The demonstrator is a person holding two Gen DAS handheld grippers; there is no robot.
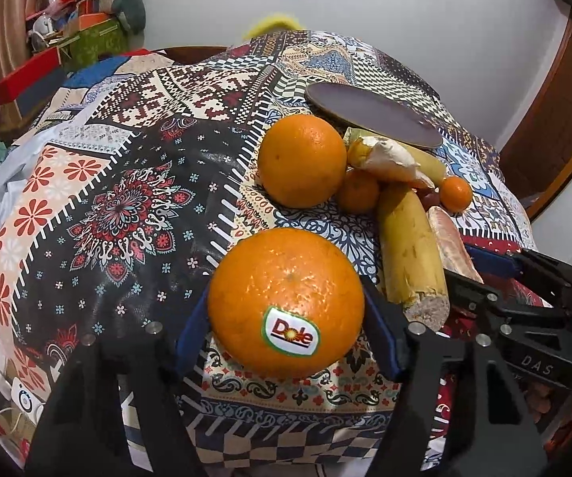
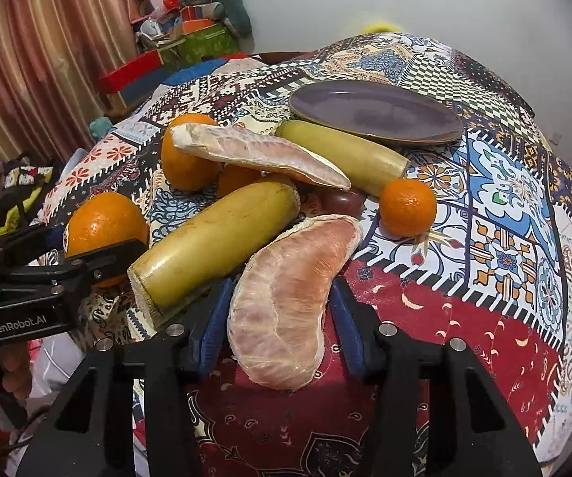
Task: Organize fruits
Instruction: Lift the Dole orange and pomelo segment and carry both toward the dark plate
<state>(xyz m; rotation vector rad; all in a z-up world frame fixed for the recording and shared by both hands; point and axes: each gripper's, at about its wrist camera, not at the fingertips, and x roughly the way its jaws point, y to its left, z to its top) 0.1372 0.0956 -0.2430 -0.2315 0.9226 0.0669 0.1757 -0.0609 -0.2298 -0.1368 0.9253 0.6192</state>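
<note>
My left gripper [image 1: 286,318] is shut on a big orange with a Dole sticker [image 1: 286,302], low over the patterned cloth; it also shows in the right wrist view [image 2: 103,226]. My right gripper [image 2: 282,318] is shut on a peeled pink pomelo segment [image 2: 290,298], also low over the cloth. Behind lie a second big orange [image 1: 302,159], two small mandarins [image 1: 455,192] [image 1: 357,194], two yellow sugarcane pieces [image 2: 214,238] [image 2: 345,155], another pomelo segment [image 2: 262,153] and a dark fruit [image 2: 341,200]. A purple oval plate [image 2: 377,111] lies empty at the back.
The patchwork cloth [image 1: 127,206] covers a rounded table. Boxes and clutter [image 2: 190,35] stand at the back left by a curtain [image 2: 47,59]. A wooden door [image 1: 564,111] is at the right.
</note>
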